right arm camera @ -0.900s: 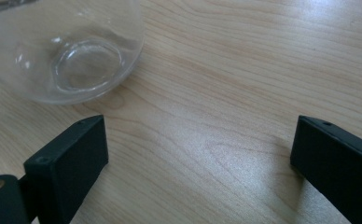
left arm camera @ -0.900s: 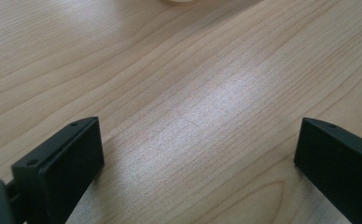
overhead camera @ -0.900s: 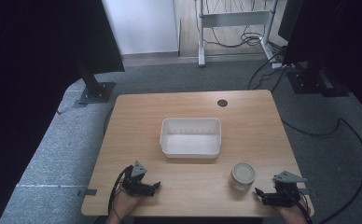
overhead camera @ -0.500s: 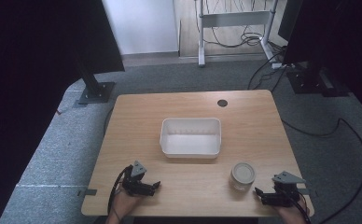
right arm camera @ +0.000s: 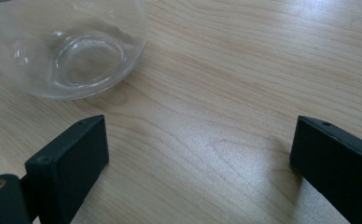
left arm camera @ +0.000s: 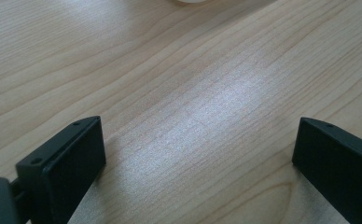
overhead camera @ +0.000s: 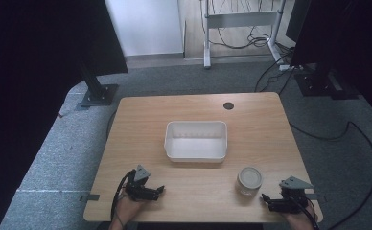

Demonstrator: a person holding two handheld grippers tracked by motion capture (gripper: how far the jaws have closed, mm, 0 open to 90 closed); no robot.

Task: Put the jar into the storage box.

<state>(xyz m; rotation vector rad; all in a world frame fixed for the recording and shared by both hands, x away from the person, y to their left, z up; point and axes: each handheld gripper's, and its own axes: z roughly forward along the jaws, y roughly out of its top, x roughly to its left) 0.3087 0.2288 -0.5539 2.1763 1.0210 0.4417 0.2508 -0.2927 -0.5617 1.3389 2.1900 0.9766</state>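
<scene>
The left gripper point(overhead camera: 159, 190) is sitting low at the near edge of the wooden table point(overhead camera: 141, 124), its jaws spread wide apart and holding nothing. In the left gripper view only bare wood grain is lying between the two black jaws, with a pale patch of reflected light running across the gap; a sliver of something white is showing far ahead of the jaws at the top edge, too little to identify there.

The right gripper point(overhead camera: 265, 198) is resting at the near right corner of the table, its jaws likewise standing wide open and gripping nothing. In the right gripper view the gap between the jaws is showing plain tabletop, and neither jaw is touching anything but air above the wood.

A clear glass jar point(right arm camera: 62, 46) is standing ahead of the right gripper's jaws and off to the side of its left jaw, near it but apart from it. Through the clear wall its base is showing, and nothing is visible inside. From the high view the jar is wearing a pale round top.

A white rectangular tub point(overhead camera: 196, 140) is sitting farther ahead of both sets of jaws, roughly midway between them, well apart from each. Its inside is looking bare white.
</scene>
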